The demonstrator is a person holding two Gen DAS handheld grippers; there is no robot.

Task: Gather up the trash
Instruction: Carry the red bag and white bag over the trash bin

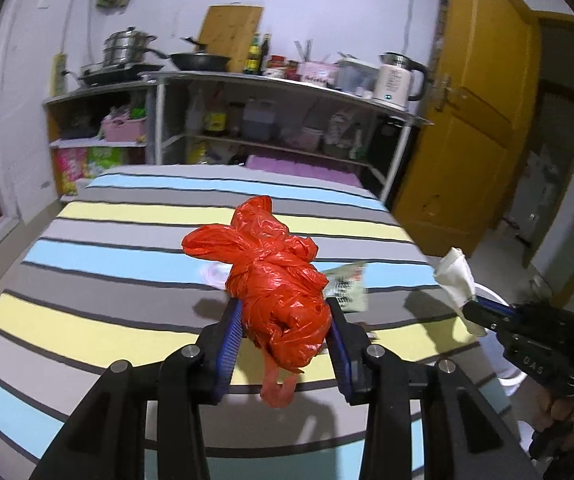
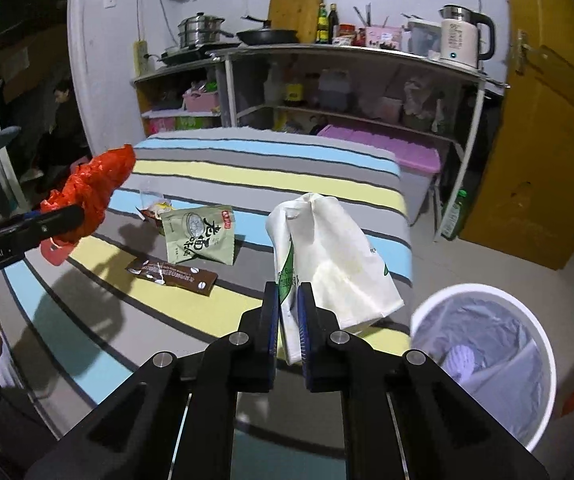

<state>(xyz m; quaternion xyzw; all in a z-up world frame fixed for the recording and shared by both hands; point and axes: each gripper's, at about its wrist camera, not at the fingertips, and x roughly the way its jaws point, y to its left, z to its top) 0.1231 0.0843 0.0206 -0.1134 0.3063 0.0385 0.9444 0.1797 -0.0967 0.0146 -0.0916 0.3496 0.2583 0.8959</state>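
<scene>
Both grippers holding trash above the striped table

The left gripper (image 1: 283, 320) is clamping a crumpled red plastic bag (image 1: 275, 276), jaws partly apart; the right gripper (image 2: 289, 312) is pinching a white paper bag (image 2: 327, 256), jaws nearly together, near the white bin (image 2: 543, 344)

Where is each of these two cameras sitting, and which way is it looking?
Left wrist view: rides the left hand-held gripper, facing the shelves across the striped table; its fingers clamp a red plastic bag.
Right wrist view: rides the right hand-held gripper, facing likewise; its fingers pinch a white bag, white bin at right.
Shared: table, shelves, kettle, each other's gripper and load.
</scene>
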